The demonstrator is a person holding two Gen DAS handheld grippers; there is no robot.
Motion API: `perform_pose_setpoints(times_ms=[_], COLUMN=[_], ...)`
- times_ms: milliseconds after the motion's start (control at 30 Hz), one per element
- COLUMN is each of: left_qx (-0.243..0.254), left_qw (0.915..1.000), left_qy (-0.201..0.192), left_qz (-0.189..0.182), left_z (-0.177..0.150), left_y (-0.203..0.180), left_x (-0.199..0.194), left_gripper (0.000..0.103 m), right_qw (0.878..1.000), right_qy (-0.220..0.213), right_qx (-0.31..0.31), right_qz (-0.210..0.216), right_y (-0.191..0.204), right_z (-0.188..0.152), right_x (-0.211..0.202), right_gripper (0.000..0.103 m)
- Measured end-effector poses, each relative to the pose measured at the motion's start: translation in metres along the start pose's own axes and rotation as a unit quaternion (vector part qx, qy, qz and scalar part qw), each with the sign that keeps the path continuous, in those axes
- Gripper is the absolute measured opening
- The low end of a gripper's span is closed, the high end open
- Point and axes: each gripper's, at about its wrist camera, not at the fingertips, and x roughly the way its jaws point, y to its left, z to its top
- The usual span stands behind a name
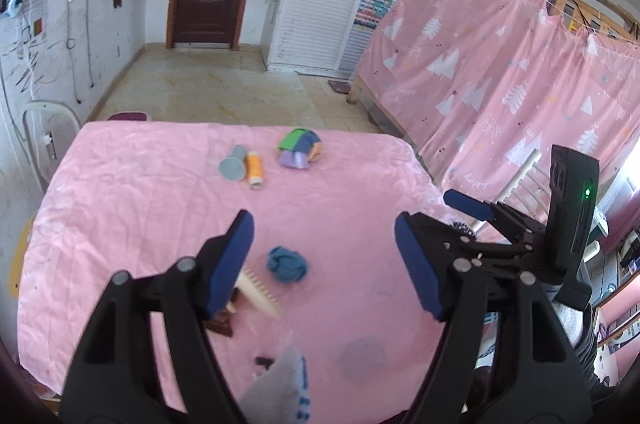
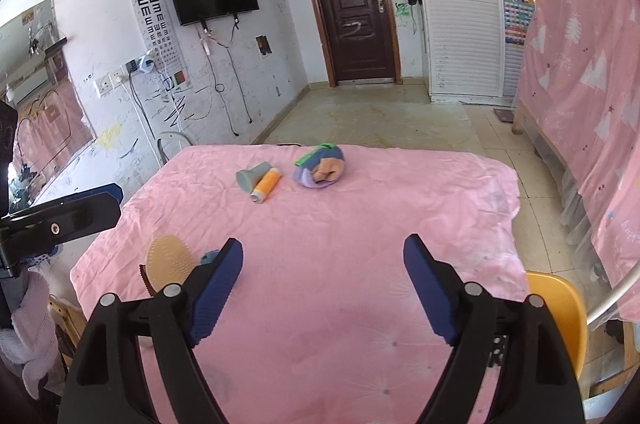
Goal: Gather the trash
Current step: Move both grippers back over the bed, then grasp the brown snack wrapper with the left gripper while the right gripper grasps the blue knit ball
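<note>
Table cover (image 2: 360, 224): pink cloth, matt, finely creased. Small blue wad (image 1: 287, 264), centre: soft crumpled fabric. Comb (image 1: 260, 290), lower left: cream plastic, smooth. Gripper pads (image 2: 216, 294): blue, ribbed, matt; arms black matt plastic. Chair (image 2: 560, 320), lower right: glossy yellow plastic.

A cloth-covered surface (image 2: 360, 304) fills the foreground. At its far edge a funnel-shaped piece (image 2: 251, 177) touches a small bottle (image 2: 267, 185), with a cloth bundle (image 2: 320, 169) to their right. Nearer, toward the left, a crumpled wad (image 1: 287, 264) lies right of a comb (image 1: 260, 290). A door (image 2: 354, 11) stands beyond.
</note>
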Motion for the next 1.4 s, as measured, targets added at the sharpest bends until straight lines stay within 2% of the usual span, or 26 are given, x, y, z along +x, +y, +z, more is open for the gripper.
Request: perform_pose_setpoints(times_ms=[233,433,633,967,1133,1233,1300,1400], left_qx=[-0.006,-0.021,-0.014,0.047,0.065,0.069,0.069,0.071], left_qw=[0.9990,0.9966,0.9957,0.9921,0.9895,0.9879,0.9873,0.9873], left_qy=[0.000,0.023,0.048,0.087,0.101,0.109,0.113,0.115], left_qz=[0.044,0.076,0.078,0.078,0.080,0.086,0.088,0.083], left_z=[-0.013,-0.032,-0.045,-0.064,-0.064,-0.063,-0.063,-0.064], left_y=[0.030,0.064,0.079,0.075,0.072,0.072,0.074,0.077], left_x=[-0.009,-0.005,0.001,0.023,0.042,0.053,0.058,0.060], left_gripper=[0.076,0.076,0.076,0.076,0.076,0.068,0.063,0.049], right_qw=[1.000,0.998,0.997,0.995,0.994,0.993,0.993,0.992], right_qy=[0.016,0.036,0.051,0.073,0.081,0.089,0.094,0.102], right_qx=[-0.022,-0.033,-0.044,-0.052,-0.053,-0.054,-0.055,-0.057], right_qz=[0.015,0.029,0.042,0.047,0.048,0.052,0.053,0.055], right_y=[0.034,0.054,0.069,0.076,0.076,0.075,0.076,0.075], right_z=[0.003,0.001,-0.001,-0.008,-0.009,-0.009,-0.009,-0.011], right_x=[0.021,0.044,0.057,0.075,0.081,0.086,0.089,0.095], right_gripper=[0.075,0.075,0.075,0.074,0.068,0.064,0.057,0.051])
